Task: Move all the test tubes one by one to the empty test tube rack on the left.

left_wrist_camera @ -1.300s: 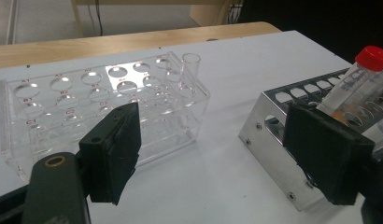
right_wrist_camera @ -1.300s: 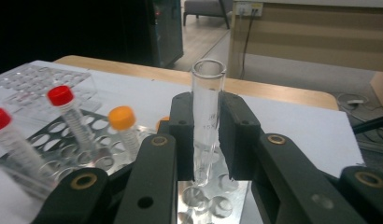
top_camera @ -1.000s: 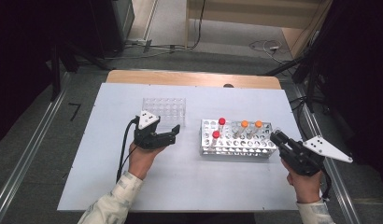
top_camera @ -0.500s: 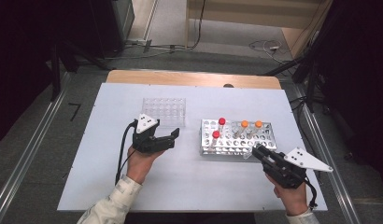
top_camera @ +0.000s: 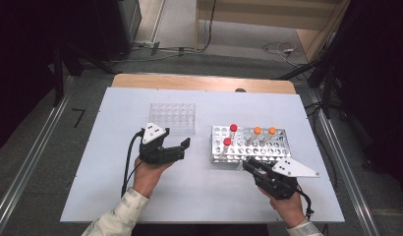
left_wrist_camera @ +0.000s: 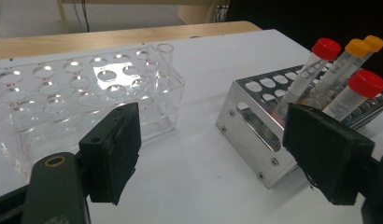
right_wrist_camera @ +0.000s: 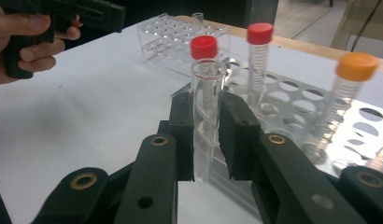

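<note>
clear glass tube [right_wrist_camera: 207,116] stands upright in the right tongs [right_wrist_camera: 206,140], pads clamped on its lower half, open mouth up, at the near edge of the metal rack [top_camera: 248,145]. the clear rack [top_camera: 172,118] lies well off to the left across the tabletop [top_camera: 116,108], beyond the left tongs [top_camera: 182,147], which hang open and empty between the two racks. that hand is the nearer one, so a handover or a carry leftward with the tube kept vertical looks likely.
</note>
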Motion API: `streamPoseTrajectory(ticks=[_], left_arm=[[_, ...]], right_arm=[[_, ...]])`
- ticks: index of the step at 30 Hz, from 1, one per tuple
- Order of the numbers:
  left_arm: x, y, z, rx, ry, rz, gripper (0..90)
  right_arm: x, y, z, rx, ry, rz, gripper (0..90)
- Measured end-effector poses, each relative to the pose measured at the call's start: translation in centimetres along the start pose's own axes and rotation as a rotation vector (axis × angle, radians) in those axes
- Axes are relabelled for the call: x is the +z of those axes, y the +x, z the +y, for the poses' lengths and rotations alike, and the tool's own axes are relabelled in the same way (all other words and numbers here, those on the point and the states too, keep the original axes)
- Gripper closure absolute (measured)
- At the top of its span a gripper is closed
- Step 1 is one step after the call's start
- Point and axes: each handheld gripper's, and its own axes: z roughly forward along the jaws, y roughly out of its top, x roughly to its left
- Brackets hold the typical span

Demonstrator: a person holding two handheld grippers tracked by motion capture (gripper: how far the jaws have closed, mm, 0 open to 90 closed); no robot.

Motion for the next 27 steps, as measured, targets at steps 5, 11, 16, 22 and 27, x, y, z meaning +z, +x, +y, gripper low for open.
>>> streamPoseTrajectory(ticks=[5, 11, 16, 22, 27], left_arm=[[0.1, -0.5, 0.0, 0.005, 0.004, -0.009, 19.7], [0.1, -0.9, 0.0, 0.021, 0.003, -0.003, 17.1], [-0.1, -1.1, 0.1, 0.024, -0.001, -0.005, 16.5], [-0.4, -1.7, 0.4, 0.019, -0.006, -0.045, 17.5], [-1.0, -2.3, 0.8, 0.026, -0.024, -0.095, 23.3]], right_arm=[[1.6, 0.8, 0.3, -0.026, 0.014, 0.027, 73.5], [3.5, 1.9, 0.7, -0.048, 0.029, 0.065, 73.5], [5.0, 2.8, 1.3, -0.059, 0.027, 0.088, 73.5], [6.6, 3.5, 2.1, -0.064, 0.025, 0.115, 73.5], [8.2, 4.3, 2.5, -0.069, 0.035, 0.133, 73.5]])
